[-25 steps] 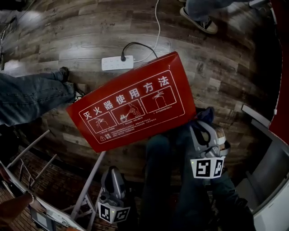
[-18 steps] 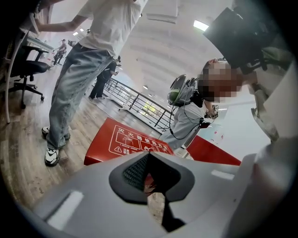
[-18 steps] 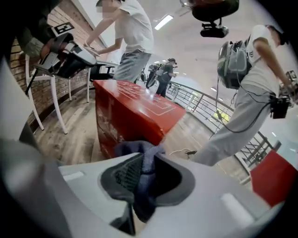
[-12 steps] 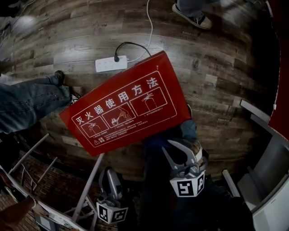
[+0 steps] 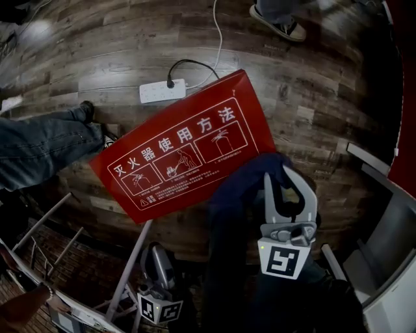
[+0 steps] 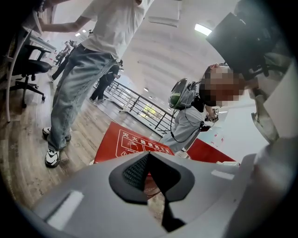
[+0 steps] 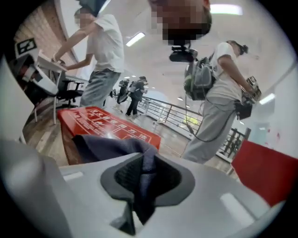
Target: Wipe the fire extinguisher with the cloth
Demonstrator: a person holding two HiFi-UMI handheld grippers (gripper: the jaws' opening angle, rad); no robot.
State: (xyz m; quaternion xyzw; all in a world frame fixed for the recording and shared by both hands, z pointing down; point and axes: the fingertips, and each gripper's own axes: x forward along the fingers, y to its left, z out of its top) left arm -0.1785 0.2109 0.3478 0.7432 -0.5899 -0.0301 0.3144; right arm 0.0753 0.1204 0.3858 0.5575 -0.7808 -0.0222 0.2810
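Firmly clenched, the right gripper (image 7: 143, 175) pinches a fold of the dark cloth (image 7: 109, 142), which drapes at the red fire extinguisher box's (image 5: 182, 146) near right corner. The left gripper (image 6: 148, 173) has its pads pressed together on nothing. Only the head view shows the white power strip (image 5: 162, 91) beyond the box's far edge.

Your head view dim, heavy fisheye, black corners; floor (image 5: 39, 31) glare top left. Gripper views bright under ceiling lights (image 7: 226, 8).
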